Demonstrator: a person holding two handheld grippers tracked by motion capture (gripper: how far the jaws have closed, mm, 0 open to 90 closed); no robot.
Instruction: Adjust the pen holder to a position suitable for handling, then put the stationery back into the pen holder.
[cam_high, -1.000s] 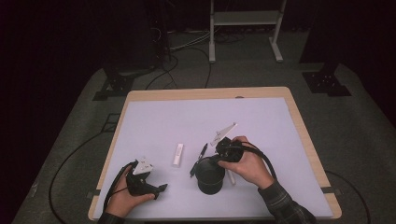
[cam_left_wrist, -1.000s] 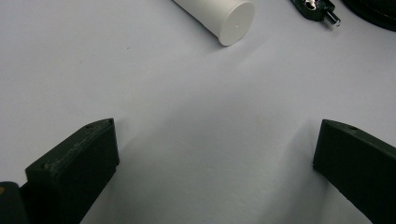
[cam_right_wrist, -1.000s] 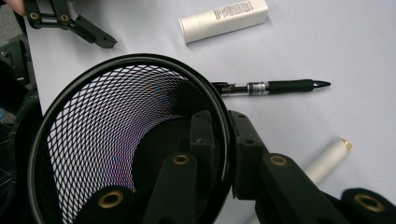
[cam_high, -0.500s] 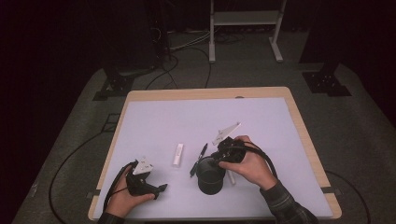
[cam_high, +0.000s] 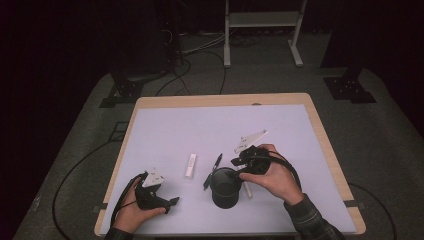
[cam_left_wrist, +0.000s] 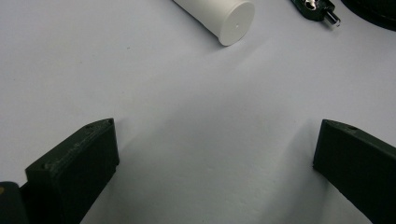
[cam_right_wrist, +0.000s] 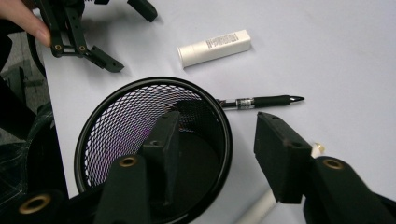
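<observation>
A black mesh cup (cam_high: 224, 189) (cam_right_wrist: 140, 135) stands upright at the table's front middle. My right gripper (cam_high: 236, 167) (cam_right_wrist: 217, 128) straddles its rim, one jaw inside the cup and the other outside. Its jaws have just been opening and now stand apart from the mesh. A black pen (cam_high: 215, 167) (cam_right_wrist: 261, 101) lies just beyond the cup, and a white tube (cam_high: 190, 165) (cam_right_wrist: 215, 46) (cam_left_wrist: 219, 18) beyond the pen. My left gripper (cam_high: 167, 201) (cam_left_wrist: 215, 158) rests on the table at the front left, jaws wide over the bare surface.
A thin white stick (cam_high: 247, 190) (cam_right_wrist: 261, 207) lies beside the cup under the right hand. The table's pale mat (cam_high: 200, 125) has a wooden edge (cam_high: 330, 150). On the dark floor behind are cables and a white stand (cam_high: 260, 20).
In the high view the right hand has shifted only slightly over the cup. Cup, pen, tube and left gripper lie where they were.
</observation>
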